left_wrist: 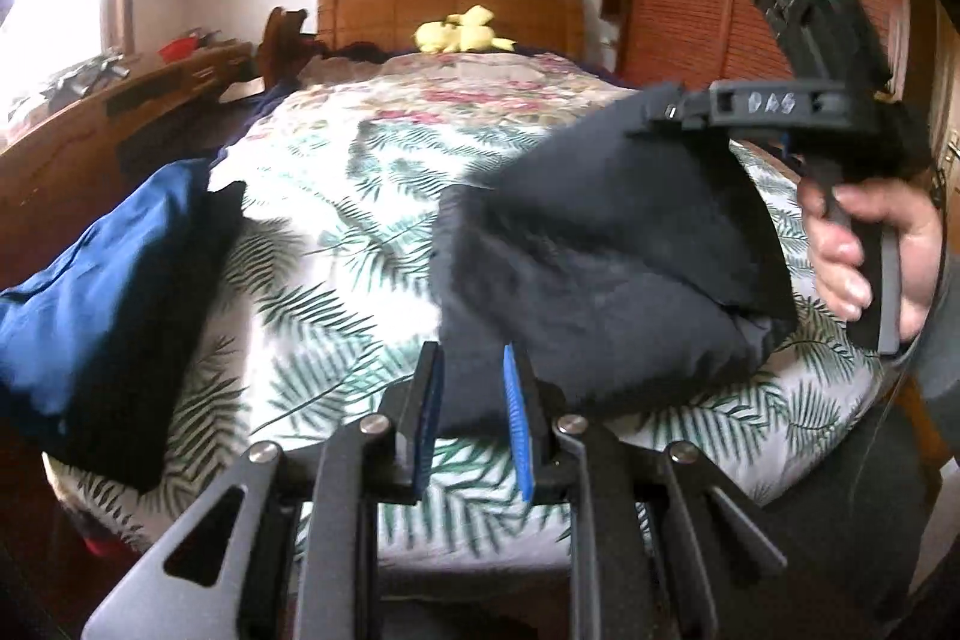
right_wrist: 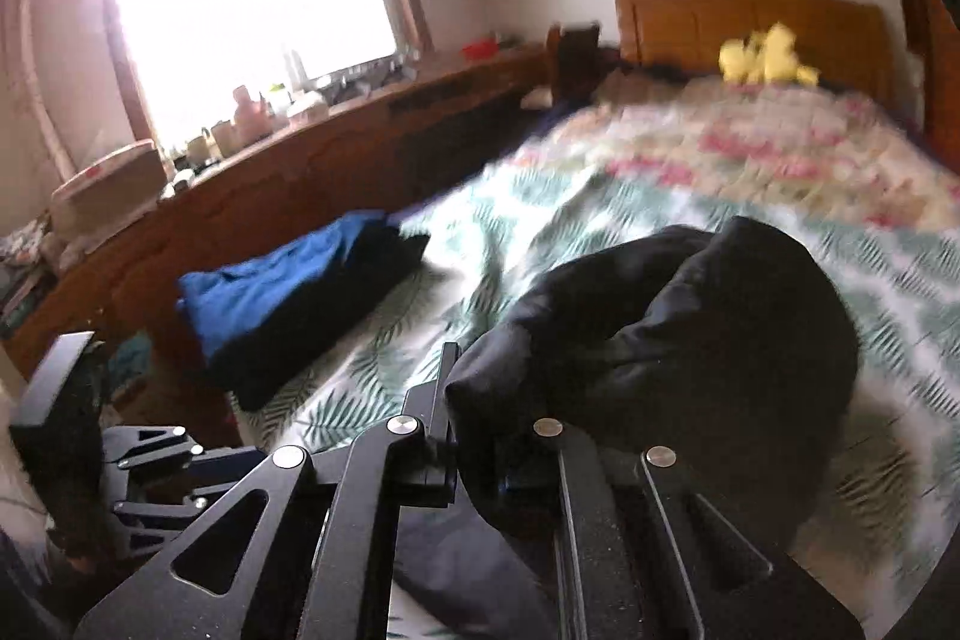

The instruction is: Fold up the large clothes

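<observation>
Now we grip the black garment [left_wrist: 606,256] with both tools over the bed.
Our left gripper [left_wrist: 474,418] has its jaws apart around a fold; our right gripper [right_wrist: 474,436] is clamped on the bunched cloth, lifting it above the leaf-print bedspread [left_wrist: 336,244], with folded blue clothes [left_wrist: 102,274] lying well apart at the left.

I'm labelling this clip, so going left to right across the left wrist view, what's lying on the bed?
blue folded garment → bare leaf-print bedspread → black garment → right gripper, pinching the black garment's top edge.
</observation>
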`<state>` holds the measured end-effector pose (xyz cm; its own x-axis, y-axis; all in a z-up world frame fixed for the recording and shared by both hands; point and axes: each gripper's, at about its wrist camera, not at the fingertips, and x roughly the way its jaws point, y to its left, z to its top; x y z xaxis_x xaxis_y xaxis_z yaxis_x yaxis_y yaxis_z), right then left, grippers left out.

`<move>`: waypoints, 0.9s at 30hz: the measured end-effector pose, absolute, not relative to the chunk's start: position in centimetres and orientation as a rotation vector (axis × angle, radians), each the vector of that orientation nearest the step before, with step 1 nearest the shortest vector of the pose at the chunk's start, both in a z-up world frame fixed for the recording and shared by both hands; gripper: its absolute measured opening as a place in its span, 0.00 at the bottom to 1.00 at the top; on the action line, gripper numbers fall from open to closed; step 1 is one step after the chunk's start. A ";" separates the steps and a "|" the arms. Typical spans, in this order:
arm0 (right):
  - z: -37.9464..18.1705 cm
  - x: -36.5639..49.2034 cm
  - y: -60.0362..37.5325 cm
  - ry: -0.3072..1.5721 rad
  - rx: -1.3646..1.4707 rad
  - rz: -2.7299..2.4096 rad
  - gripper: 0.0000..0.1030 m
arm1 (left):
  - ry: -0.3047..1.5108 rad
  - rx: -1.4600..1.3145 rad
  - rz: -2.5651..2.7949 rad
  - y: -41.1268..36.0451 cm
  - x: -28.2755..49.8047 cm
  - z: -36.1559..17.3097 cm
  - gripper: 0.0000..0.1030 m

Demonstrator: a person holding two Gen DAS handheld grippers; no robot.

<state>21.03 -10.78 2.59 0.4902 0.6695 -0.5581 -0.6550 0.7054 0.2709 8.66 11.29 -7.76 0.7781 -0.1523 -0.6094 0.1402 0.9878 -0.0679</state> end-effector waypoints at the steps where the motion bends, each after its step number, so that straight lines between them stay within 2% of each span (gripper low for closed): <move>1: 1.6 21.4 -9.7 0.712 0.014 0.789 0.10 | 0.663 -0.020 -0.153 11.5 8.6 -7.9 0.17; 4: 0.6 21.6 -8.7 0.750 0.019 0.802 0.24 | 0.669 -0.019 -0.146 11.7 8.6 -8.4 0.17; 6: 1.1 21.0 -9.0 0.726 0.005 0.806 0.38 | 0.668 -0.019 -0.145 11.6 8.9 -8.5 0.17; 9: 2.0 20.2 -10.2 0.686 -0.031 0.794 0.43 | 0.657 -0.022 -0.154 11.0 9.1 -8.3 0.17; 17: 0.5 19.8 -16.5 0.687 -0.197 0.612 0.43 | 0.618 -0.019 -0.195 8.8 10.2 -7.2 0.17; 27: -7.2 19.9 -18.6 0.917 -0.138 0.687 0.41 | 0.604 -0.002 -0.239 5.6 13.0 -5.4 0.17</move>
